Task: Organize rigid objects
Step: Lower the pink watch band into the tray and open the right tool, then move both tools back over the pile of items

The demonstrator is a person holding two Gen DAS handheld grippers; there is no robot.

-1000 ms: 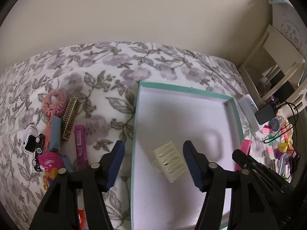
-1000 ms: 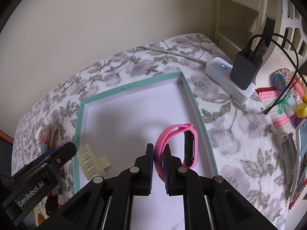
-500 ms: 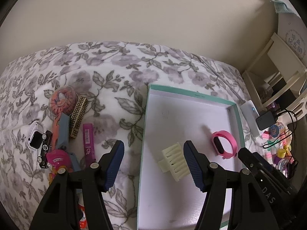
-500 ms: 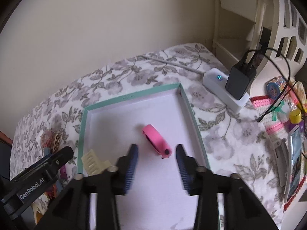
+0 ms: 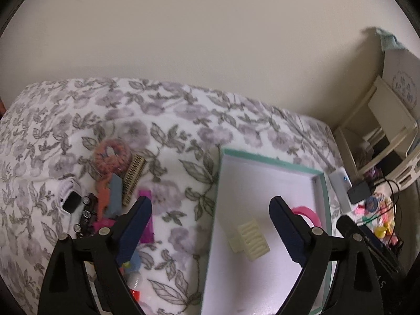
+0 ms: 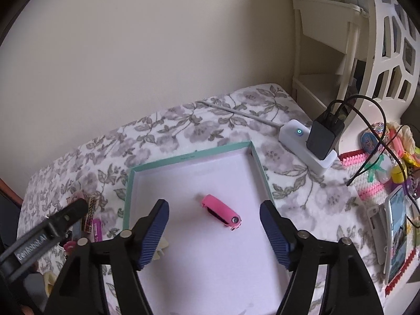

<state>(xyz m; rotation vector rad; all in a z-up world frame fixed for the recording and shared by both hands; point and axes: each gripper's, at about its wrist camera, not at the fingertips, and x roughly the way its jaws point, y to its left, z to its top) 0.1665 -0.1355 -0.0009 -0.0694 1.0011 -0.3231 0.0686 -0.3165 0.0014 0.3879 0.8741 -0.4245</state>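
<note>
Floral bedspread (image 6: 199, 128), one box (image 6: 189, 155), two items.

Left tool (image 5: 210, 225): black angular arms, each tipped with a dark blue ribbed pad, and a silver screw head sits at every pivot. Right tool (image 6: 214, 227), same build: glossy black frame, navy ridged fingers (image 6: 155, 233), round metal screws. White lettering reading "GenRobot.AI" runs along the black side of the left tool.
</note>
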